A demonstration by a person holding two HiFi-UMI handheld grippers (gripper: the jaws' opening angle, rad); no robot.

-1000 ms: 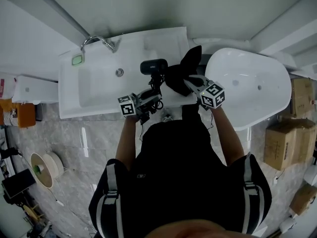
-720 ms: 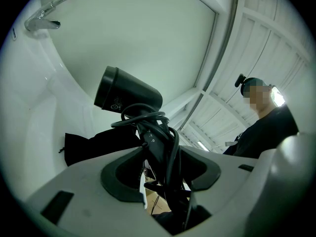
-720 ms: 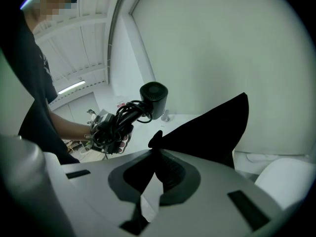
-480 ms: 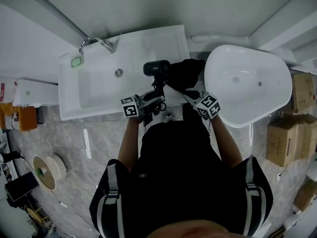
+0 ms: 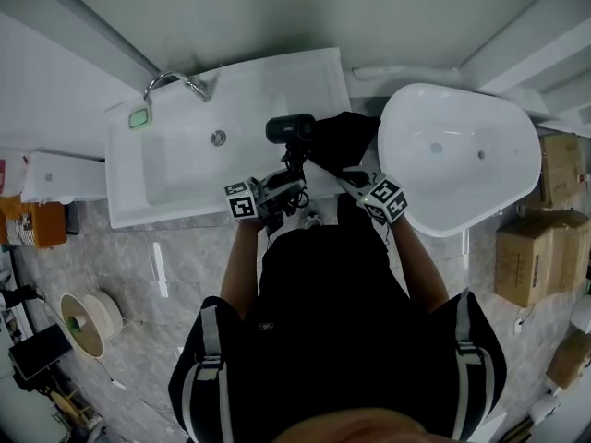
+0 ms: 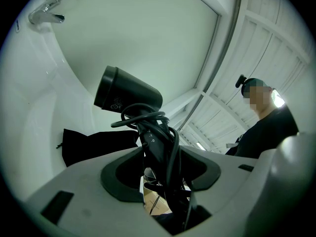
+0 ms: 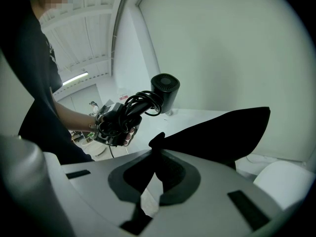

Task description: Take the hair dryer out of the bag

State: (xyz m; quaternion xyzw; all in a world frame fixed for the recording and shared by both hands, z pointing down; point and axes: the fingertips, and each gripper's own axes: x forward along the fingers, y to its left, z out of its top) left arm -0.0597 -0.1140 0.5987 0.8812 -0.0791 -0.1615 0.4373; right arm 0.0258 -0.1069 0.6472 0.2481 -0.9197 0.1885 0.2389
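The black hair dryer (image 5: 289, 128) is outside the bag and stands up over the sink counter, its cord wound round the handle. My left gripper (image 5: 290, 175) is shut on that handle and cord; in the left gripper view the dryer (image 6: 129, 94) rises from between the jaws of the left gripper (image 6: 160, 152). To its right lies the limp black bag (image 5: 343, 139), low on the counter's right end. My right gripper (image 5: 347, 173) is shut on the bag's cloth. In the right gripper view the bag (image 7: 222, 130) spreads out from the right gripper (image 7: 155, 157), with the dryer (image 7: 164, 90) beyond.
A white sink basin (image 5: 185, 164) with a chrome faucet (image 5: 175, 79) lies to the left. A white bathtub (image 5: 457, 155) stands close on the right. Cardboard boxes (image 5: 531, 266) sit on the floor at far right, a spool (image 5: 85, 314) at lower left.
My right gripper has come down and nearer with the bag, which stood up in a peak and now lies low on the counter. The left gripper and dryer have stayed put.
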